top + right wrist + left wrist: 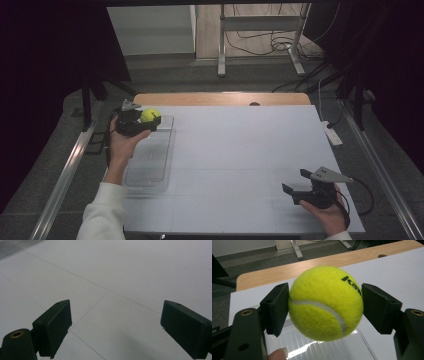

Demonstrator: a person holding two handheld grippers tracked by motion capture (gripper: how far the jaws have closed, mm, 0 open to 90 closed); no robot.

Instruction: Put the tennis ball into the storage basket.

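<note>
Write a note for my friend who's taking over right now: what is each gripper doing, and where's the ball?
Left gripper: shut on the tennis ball, held above the far end of the clear tray at the table's left side.
Right gripper: open, nothing between its jaws, low over the white table at the near right.
Done: ball is gripped and lifted.
Left: probably set the ball down, perhaps into the tray; which spot is meant, I cannot tell. Keep the grip steady until then.
</note>
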